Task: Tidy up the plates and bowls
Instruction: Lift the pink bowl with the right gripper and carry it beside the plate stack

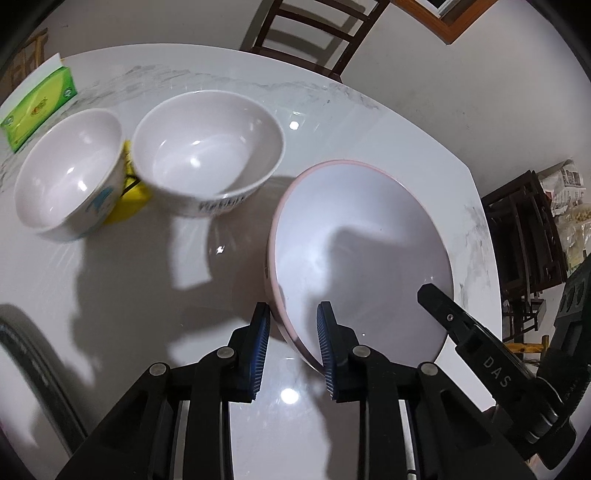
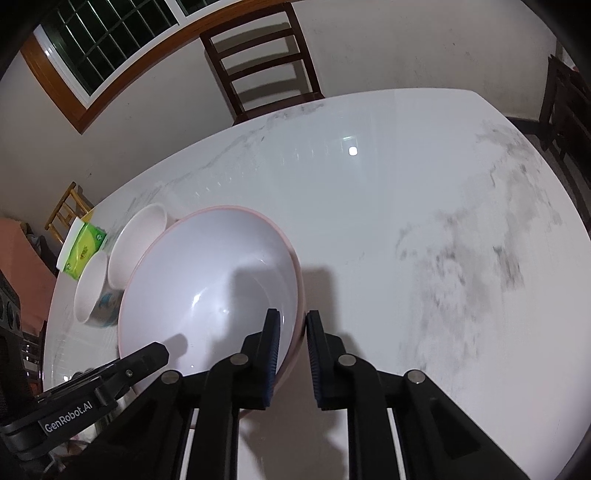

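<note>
A white marble table [image 2: 369, 192] carries everything here, with a dark wooden chair [image 2: 262, 55] behind its far edge and a window [image 2: 103, 33] on the wall beyond.

The big bowl [image 1: 354, 243], pink-rimmed and white inside, sits near the front edge of the table and looks tilted in the left wrist view. Both tools straddle its rim from opposite sides. The left gripper [image 1: 293, 332] has one blue pad outside the wall and one inside; a gap shows around the rim, so I cannot tell whether it is clamped. The right gripper [image 2: 291, 336] likewise has one finger inside and one outside, the jaws narrow about the rim (contact is not clear either).

Two smaller white bowls stand further left: the mid bowl [image 1: 208, 147], with dark lettering on its side, and the small bowl [image 1: 70, 170], with a blue print. A yellow object [image 1: 135, 184] shows between them. A green tissue pack [image 1: 38, 103] lies behind.
</note>
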Tool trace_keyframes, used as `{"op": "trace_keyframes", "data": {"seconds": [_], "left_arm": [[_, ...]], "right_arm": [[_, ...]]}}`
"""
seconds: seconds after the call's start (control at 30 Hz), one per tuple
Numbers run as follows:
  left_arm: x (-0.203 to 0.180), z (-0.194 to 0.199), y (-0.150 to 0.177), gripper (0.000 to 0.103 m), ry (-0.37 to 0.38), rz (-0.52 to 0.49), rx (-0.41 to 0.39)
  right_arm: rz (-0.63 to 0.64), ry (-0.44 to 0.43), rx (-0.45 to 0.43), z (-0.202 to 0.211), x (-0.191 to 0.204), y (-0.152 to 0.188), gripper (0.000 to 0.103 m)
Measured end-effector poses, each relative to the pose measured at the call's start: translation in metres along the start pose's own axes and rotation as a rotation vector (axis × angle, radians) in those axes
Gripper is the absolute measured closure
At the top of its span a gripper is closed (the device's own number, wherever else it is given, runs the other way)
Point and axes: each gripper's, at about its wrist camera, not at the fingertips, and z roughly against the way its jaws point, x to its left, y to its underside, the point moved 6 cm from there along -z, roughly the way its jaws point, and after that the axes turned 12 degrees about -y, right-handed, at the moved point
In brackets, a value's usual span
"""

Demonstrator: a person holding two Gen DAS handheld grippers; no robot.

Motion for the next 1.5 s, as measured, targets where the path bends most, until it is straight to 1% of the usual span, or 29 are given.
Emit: {"op": "trace_keyframes", "data": {"seconds": [0.43,0.63,0.93,1.17,1.5], "left_arm": [[0.013,0.02,0.038,0.081,0.01,-0.003,0.008],[0.022,0.028,0.058,0.081,0.004,-0.009,0.006],[0.048,0.037,0.087,0.081,-0.005,0.013,0.015],[0.063,0.042,0.095,0.082,-0.003,0.033,0.02],[0.072,0.049,0.114,0.082,0.0,0.021,0.023]], "right_arm": [[-0.017,-0.005,0.004,0.032,0.016,0.049,0.088],[0.003,-0.006,0.002,0.042,0.028,0.068,0.088],[0.009,-0.019,0.034,0.043,0.044,0.097,0.087],[0.013,-0.035,0.045,0.046,0.056,0.116,0.087],[0.009,-0.039,0.059,0.052,0.06,0.138,0.087]]}}
